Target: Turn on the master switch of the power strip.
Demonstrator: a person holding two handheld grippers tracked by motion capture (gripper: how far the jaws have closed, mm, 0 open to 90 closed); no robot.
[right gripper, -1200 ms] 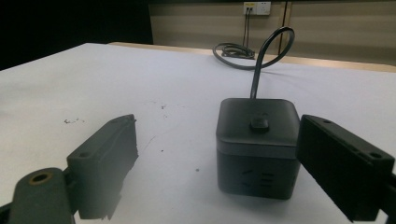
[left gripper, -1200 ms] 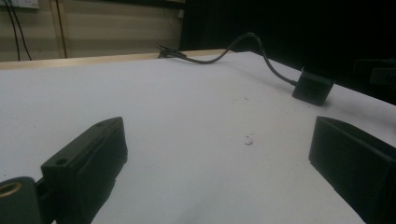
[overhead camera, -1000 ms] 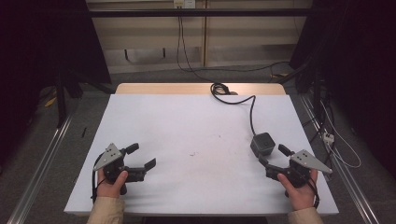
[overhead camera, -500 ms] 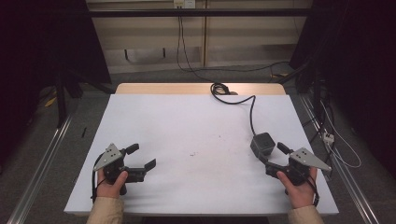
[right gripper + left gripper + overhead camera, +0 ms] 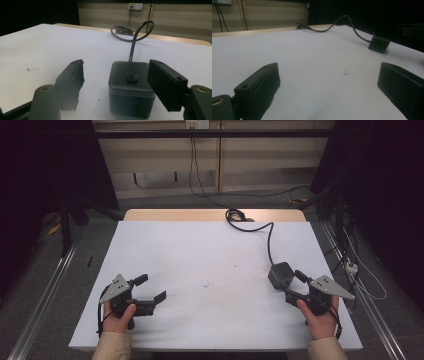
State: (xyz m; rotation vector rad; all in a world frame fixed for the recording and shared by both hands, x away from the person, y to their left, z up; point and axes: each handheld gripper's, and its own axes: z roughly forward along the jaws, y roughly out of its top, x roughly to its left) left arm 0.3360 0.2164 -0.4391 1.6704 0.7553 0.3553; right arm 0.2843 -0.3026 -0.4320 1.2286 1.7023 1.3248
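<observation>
While a person's two hands rest at the bottom edge of the high view, the right gripper (image 5: 289, 284) at lower right points its jaws at a dark cube-shaped box (image 5: 280, 275) on the white table (image 5: 200, 260). The jaws have just been closing, with the box between them, and a gap remains on at least one side. A black cable (image 5: 270, 242) runs from the box toward the upper centre of the frame, ending in a coil (image 5: 236, 215) at the table's far edge. At lower left, the left gripper (image 5: 150, 289) lies near the table's front edge, jaws spread and holding nothing.

Seen from the left gripper view, the box (image 5: 378, 43) sits at upper right, well apart from the two wide-set jaws at the bottom corners; small dark specks (image 5: 345, 72) mark the table between.

From the right gripper view, the box (image 5: 131, 87) fills the lower centre, a small button (image 5: 132, 78) on its top. One jaw stands clear at left; the other is close against the box's right side, and contact there cannot be told.
</observation>
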